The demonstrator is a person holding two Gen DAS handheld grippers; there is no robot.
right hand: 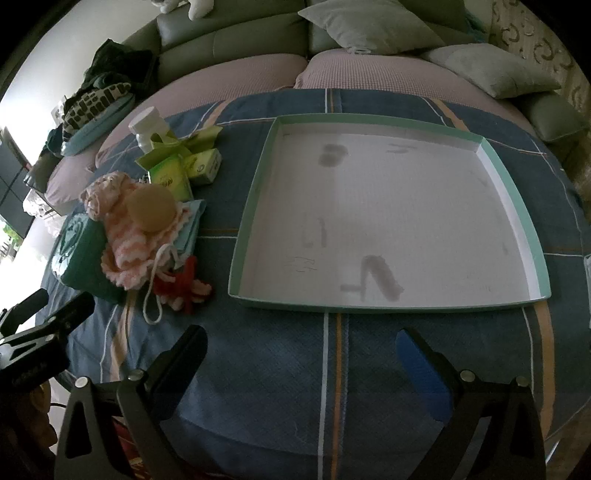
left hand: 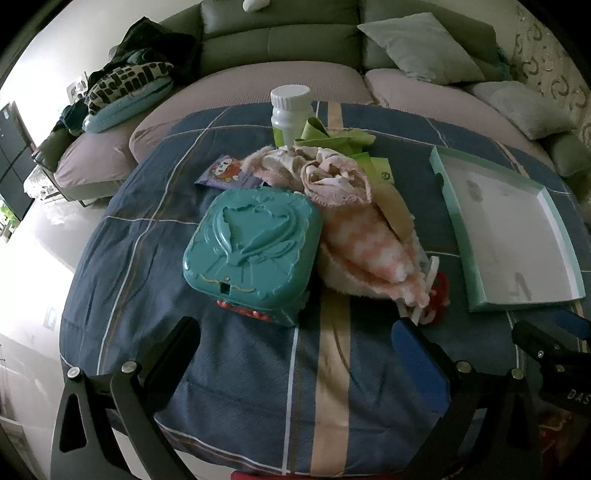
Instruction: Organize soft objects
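A pile of soft things lies on the blue plaid cloth (left hand: 258,369): a pink and white fluffy towel (left hand: 362,251), a crumpled pink cloth (left hand: 332,177), a beige round sponge (right hand: 150,207) and red-and-pink yarn with a white cord (right hand: 184,284). A shallow white tray with a green rim (right hand: 255,206) stands to the right, also in the left wrist view (left hand: 454,206). My left gripper (left hand: 299,343) is open and empty, near a teal plastic case (left hand: 251,243). My right gripper (right hand: 303,350) is open and empty in front of the tray.
A white bottle (left hand: 290,110), green packets (right hand: 173,170) and a purple cartoon packet (left hand: 227,171) sit behind the pile. A grey sofa with cushions (right hand: 369,26) runs along the back. Dark clothes (left hand: 129,74) lie on its left end.
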